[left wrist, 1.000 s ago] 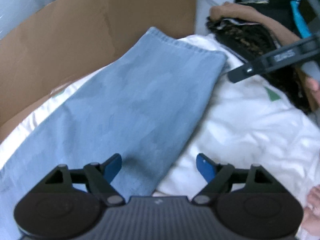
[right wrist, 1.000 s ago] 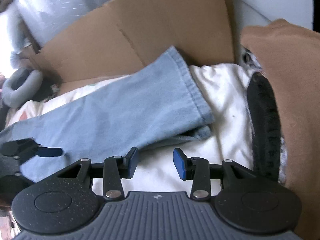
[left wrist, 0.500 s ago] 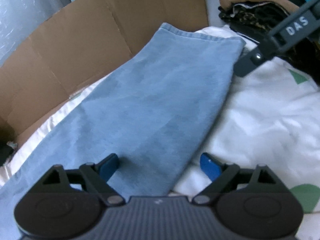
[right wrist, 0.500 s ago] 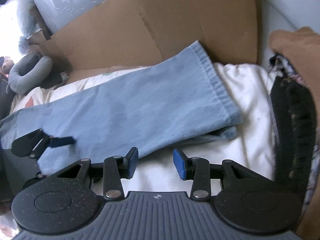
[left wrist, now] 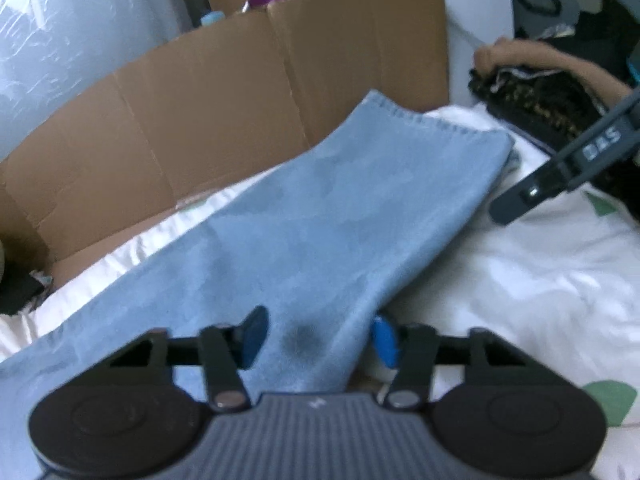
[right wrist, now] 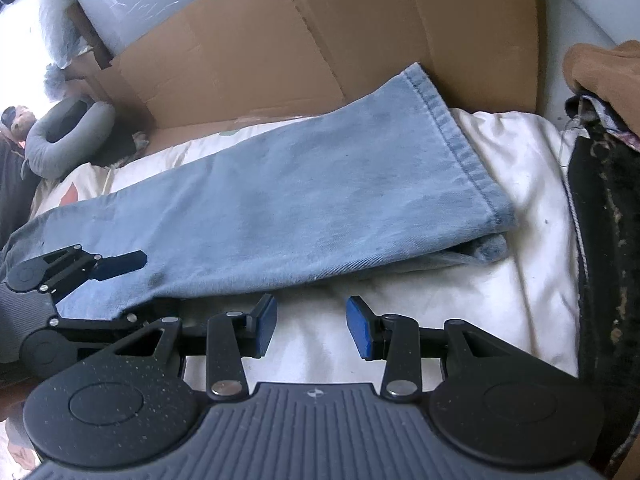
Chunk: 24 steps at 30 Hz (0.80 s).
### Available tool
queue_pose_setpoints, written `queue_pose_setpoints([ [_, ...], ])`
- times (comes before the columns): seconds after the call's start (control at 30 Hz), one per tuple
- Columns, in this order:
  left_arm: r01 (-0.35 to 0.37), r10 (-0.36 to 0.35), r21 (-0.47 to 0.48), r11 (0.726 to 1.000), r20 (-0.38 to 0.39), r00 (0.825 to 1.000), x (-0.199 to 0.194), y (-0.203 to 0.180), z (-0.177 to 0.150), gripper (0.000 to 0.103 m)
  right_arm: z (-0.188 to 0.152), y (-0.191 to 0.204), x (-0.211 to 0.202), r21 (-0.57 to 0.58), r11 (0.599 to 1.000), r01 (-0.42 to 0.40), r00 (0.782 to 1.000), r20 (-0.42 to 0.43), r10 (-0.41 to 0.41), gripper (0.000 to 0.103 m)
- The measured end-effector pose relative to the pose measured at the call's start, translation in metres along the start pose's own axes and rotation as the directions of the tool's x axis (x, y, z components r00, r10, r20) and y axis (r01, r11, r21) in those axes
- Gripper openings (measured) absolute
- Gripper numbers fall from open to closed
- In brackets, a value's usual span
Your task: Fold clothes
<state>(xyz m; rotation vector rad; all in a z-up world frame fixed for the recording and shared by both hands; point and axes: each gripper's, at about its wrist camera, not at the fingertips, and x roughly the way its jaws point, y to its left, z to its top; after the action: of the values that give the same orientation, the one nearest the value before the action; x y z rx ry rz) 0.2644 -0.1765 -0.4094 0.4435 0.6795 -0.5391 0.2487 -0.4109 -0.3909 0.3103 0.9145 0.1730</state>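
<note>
Light blue jeans (left wrist: 320, 220) are laid flat and diagonally across a white bedsheet (left wrist: 520, 280), the hemmed leg end (right wrist: 460, 148) lying near a flattened brown cardboard sheet (left wrist: 240, 112) propped behind the bed. The left gripper (left wrist: 318, 338) is seen parted, its blue-padded fingers (left wrist: 384, 340) set on either side of the near edge of the denim, with the cloth between them but not clamped. The right gripper (right wrist: 310, 326) is likewise held apart over bare sheet, just beside the lower edge of the trouser leg, and nothing is grasped by it. From the right wrist view the left gripper (right wrist: 120, 280) is shown at the far left, one finger above and one below the fabric edge. A heap of dark and brown clothing (right wrist: 600, 200) is piled to the right, and a grey neck pillow (right wrist: 68, 136) is visible beyond the bed
</note>
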Motion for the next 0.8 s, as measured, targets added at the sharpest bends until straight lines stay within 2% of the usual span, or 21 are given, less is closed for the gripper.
queue_pose_setpoints([
  [0.07, 0.033, -0.033, -0.027, 0.999, 0.011, 0.999, -0.002, 0.004, 0.004, 0.011, 0.002, 0.005, 0.003, -0.013, 1.0, -0.001, 1.0, 0.0, 0.001, 0.046],
  [0.23, 0.048, -0.046, -0.079, 0.996, 0.031, 0.998, -0.002, 0.018, 0.018, 0.007, 0.014, 0.019, 0.016, -0.006, 1.0, -0.018, 1.0, 0.002, 0.018, 0.046],
  [0.47, 0.07, -0.065, -0.118, 0.991, 0.045, 0.997, -0.005, 0.034, 0.024, 0.005, 0.035, 0.039, 0.041, -0.067, 0.998, 0.016, 1.0, 0.022, -0.014, 0.046],
  [0.6, 0.072, -0.066, -0.124, 0.99, 0.05, 0.997, -0.006, 0.038, 0.028, 0.005, 0.039, 0.036, 0.054, -0.054, 0.997, 0.063, 0.998, 0.012, -0.062, 0.046],
  [0.7, 0.071, -0.065, -0.127, 0.989, 0.053, 0.996, -0.006, 0.039, 0.03, 0.005, 0.04, 0.03, 0.061, -0.03, 0.997, 0.076, 0.997, -0.002, -0.076, 0.046],
  [0.8, 0.076, -0.07, -0.129, 0.989, 0.052, 0.996, -0.007, 0.04, 0.031, 0.005, 0.033, 0.031, 0.061, -0.063, 0.996, 0.062, 0.997, -0.041, -0.065, 0.046],
])
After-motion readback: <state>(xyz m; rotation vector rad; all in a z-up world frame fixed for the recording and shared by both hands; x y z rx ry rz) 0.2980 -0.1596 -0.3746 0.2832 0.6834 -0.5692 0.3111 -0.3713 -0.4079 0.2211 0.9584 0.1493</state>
